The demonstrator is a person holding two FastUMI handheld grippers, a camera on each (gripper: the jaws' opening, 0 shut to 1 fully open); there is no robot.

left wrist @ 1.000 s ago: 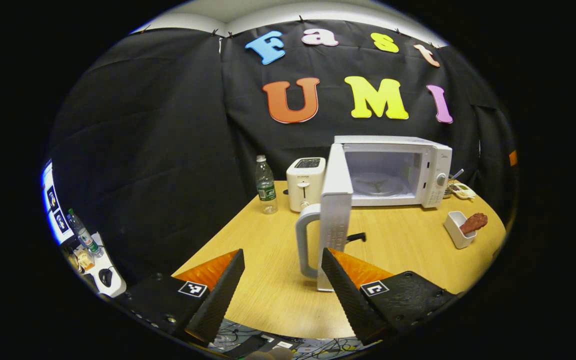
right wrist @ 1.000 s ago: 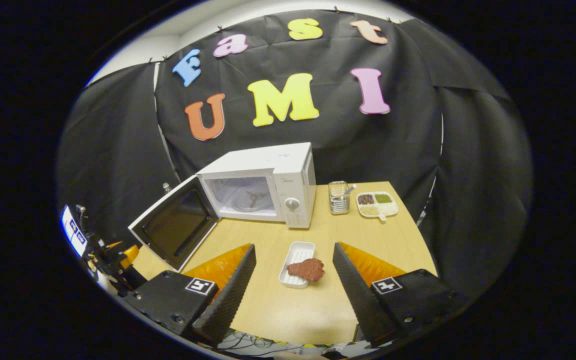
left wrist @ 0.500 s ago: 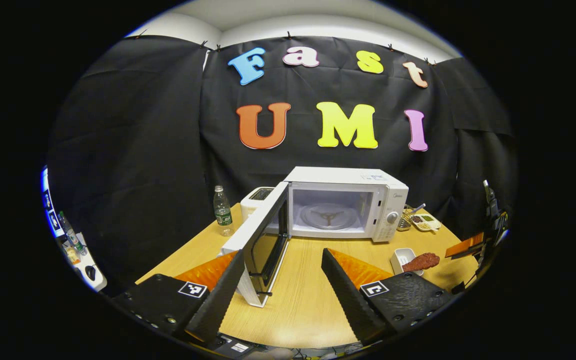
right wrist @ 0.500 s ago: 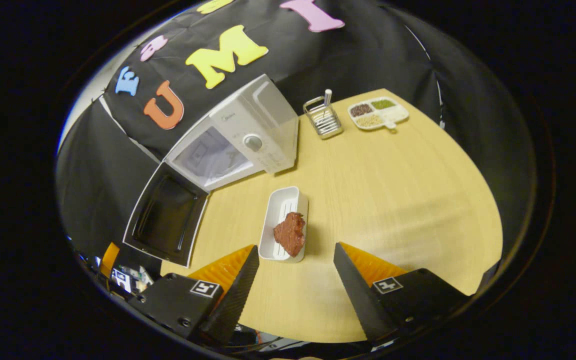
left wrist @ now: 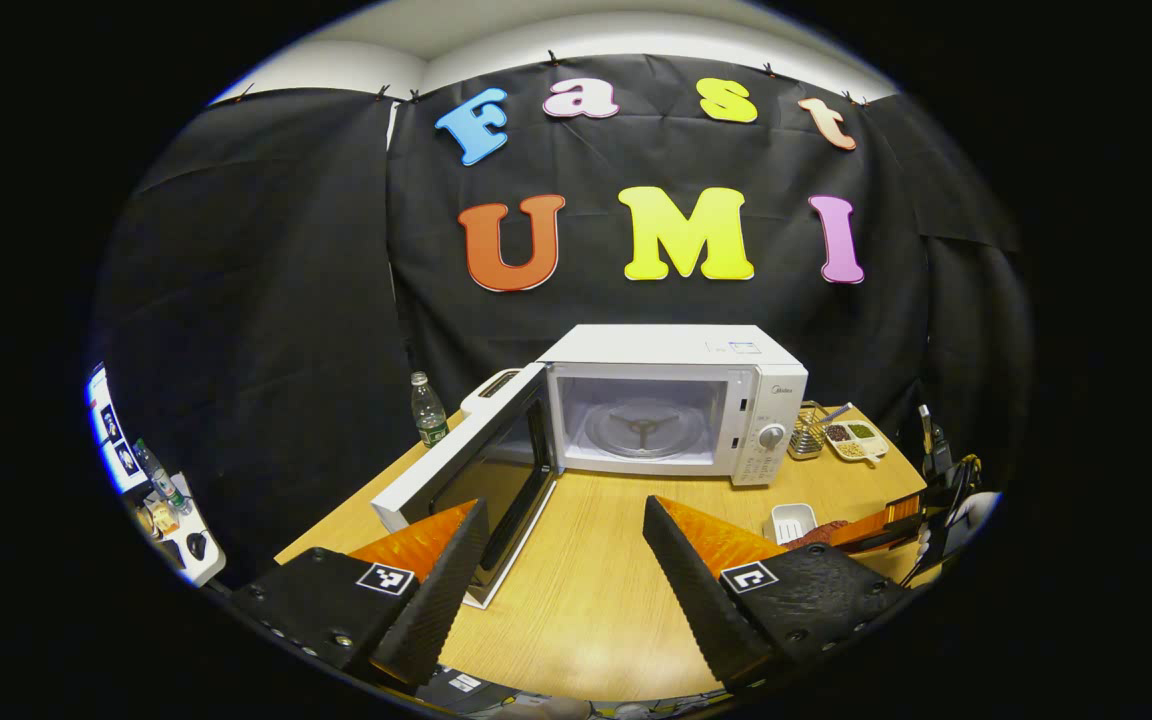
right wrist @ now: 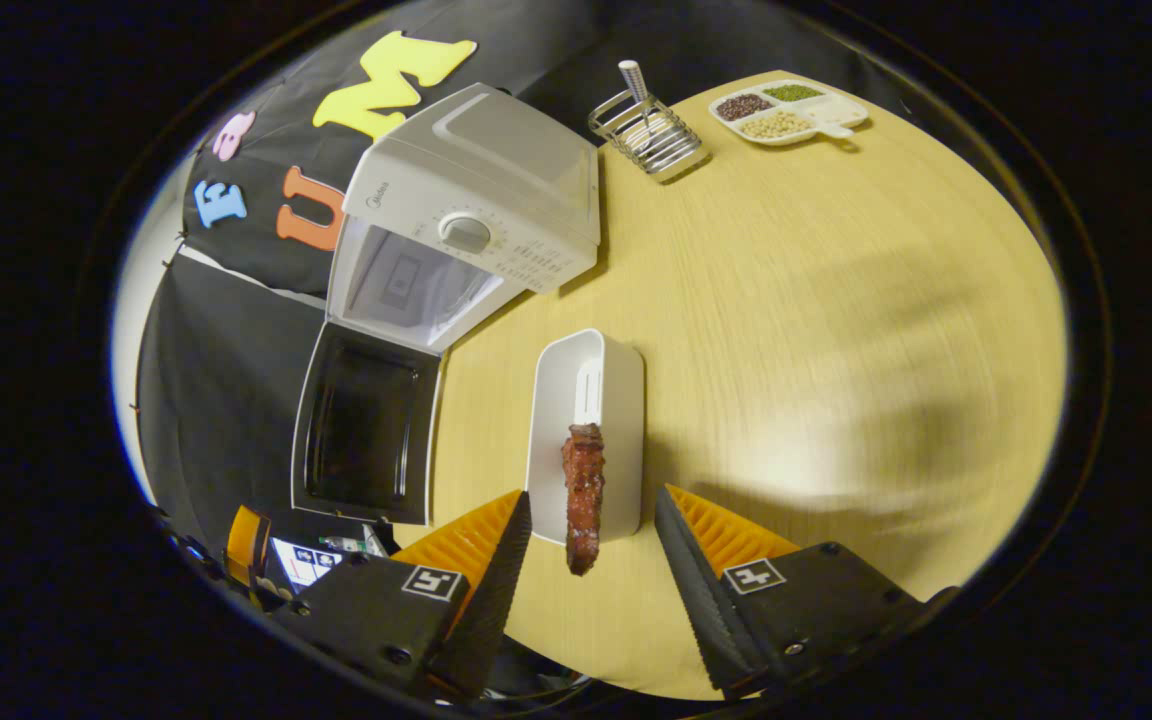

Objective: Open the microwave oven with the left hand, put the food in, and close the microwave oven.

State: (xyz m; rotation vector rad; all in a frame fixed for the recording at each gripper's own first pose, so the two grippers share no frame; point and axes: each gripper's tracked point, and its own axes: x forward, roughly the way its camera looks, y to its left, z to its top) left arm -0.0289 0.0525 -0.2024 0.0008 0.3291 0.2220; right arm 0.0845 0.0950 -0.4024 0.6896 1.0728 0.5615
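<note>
In the left gripper view, left gripper (left wrist: 564, 560) spread wide over the wooden table (left wrist: 596, 600), holding nothing; ahead and between the fingers, the white microwave oven (left wrist: 676, 400) with its cavity exposed and glass turntable (left wrist: 642, 428) visible inside; door (left wrist: 476, 470) swung out toward the left finger, its lower edge just beyond that fingertip; beyond the right finger, the white tray (left wrist: 791, 520) with the reddish-brown food (left wrist: 821, 532) at its near end, and the orange fingers of the right gripper (left wrist: 881, 530) beside it; farther left of the oven, a water bottle (left wrist: 427, 410) and a white toaster (left wrist: 496, 385) partly hidden behind the door. In the right gripper view, right gripper (right wrist: 591, 545) also spread wide, gripping nothing; food (right wrist: 583, 495) lying across the near rim of the tray (right wrist: 586, 400), directly between the two fingertips, apart from both; open oven (right wrist: 466, 230) ahead to the left finger's side; a wire rack (right wrist: 648, 135) and a divided dish (right wrist: 786, 105) far ahead toward the right.
</note>
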